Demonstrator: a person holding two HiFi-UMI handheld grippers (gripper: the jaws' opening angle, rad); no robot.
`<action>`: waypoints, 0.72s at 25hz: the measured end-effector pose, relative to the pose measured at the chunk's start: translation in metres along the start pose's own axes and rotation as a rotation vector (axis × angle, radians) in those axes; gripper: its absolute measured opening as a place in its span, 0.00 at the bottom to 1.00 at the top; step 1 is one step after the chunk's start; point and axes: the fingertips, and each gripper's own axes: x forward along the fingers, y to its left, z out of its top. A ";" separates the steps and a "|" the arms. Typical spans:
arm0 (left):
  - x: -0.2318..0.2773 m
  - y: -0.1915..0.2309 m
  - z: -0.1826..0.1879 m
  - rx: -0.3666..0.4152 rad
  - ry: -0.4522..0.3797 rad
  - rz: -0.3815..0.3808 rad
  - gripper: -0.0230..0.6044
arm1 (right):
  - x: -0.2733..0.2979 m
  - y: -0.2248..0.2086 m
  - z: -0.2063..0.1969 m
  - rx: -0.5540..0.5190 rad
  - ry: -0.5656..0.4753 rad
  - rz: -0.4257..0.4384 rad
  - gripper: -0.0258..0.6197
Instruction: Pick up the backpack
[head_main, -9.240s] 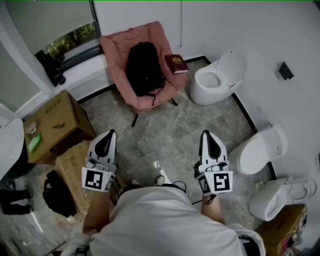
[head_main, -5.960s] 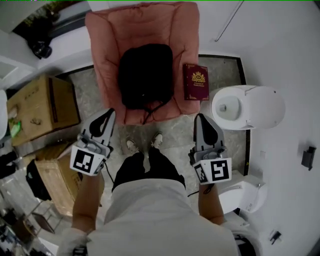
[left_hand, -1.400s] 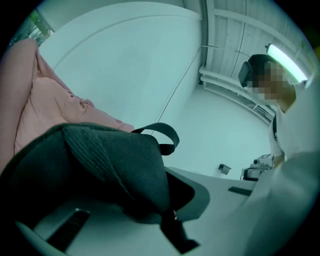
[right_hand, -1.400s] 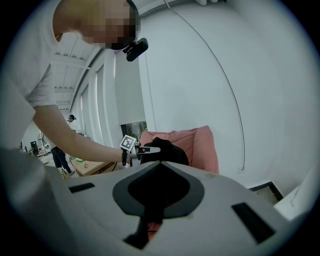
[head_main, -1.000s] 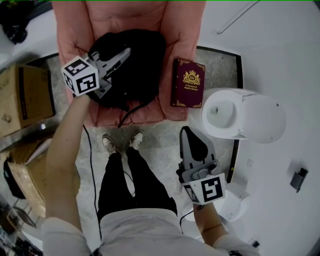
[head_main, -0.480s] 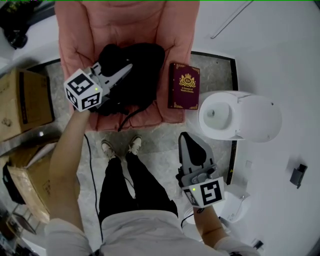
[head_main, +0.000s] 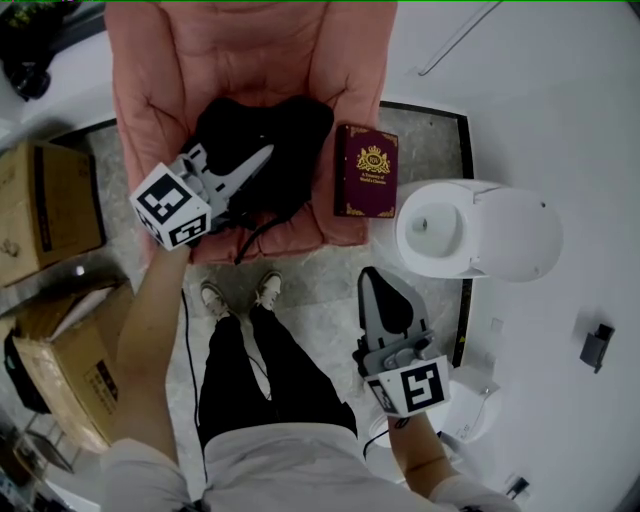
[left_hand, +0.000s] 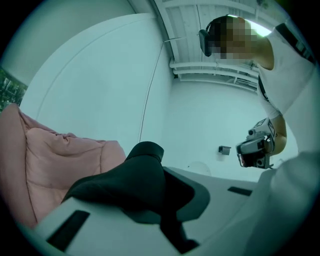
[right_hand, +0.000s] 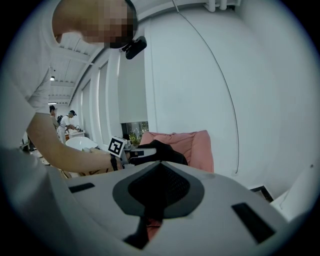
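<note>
The black backpack (head_main: 285, 120) lies on the seat of a pink padded chair (head_main: 335, 60). My left gripper (head_main: 268, 153) reaches in from the left and is shut on black fabric at the backpack's near upper part. In the left gripper view that dark fabric (left_hand: 145, 152) bulges out past the closed jaws. The backpack looks bunched and pulled toward the gripper. My right gripper (head_main: 380, 278) hangs well below the chair, over the floor, shut with nothing in it. The right gripper view shows the backpack (right_hand: 170, 152) on the chair beyond its closed jaws.
A dark red book (head_main: 366, 170) lies on the chair's right edge. A white toilet (head_main: 475, 230) stands to the right. Cardboard boxes (head_main: 45, 205) (head_main: 65, 365) sit at the left. The person's shoes (head_main: 238, 296) stand just in front of the chair.
My left gripper has drawn back toward the chair's front and risen a little, dragging the backpack's top with it. The right gripper has stayed put.
</note>
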 end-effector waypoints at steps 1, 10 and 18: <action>0.000 0.000 0.001 0.000 -0.001 0.004 0.07 | -0.002 -0.001 0.000 0.000 0.001 -0.005 0.07; -0.006 -0.028 0.017 -0.015 0.015 -0.030 0.07 | -0.019 -0.009 -0.001 0.007 -0.001 -0.051 0.07; -0.011 -0.031 0.033 -0.021 -0.040 0.040 0.07 | -0.034 -0.005 -0.010 0.007 0.015 -0.080 0.07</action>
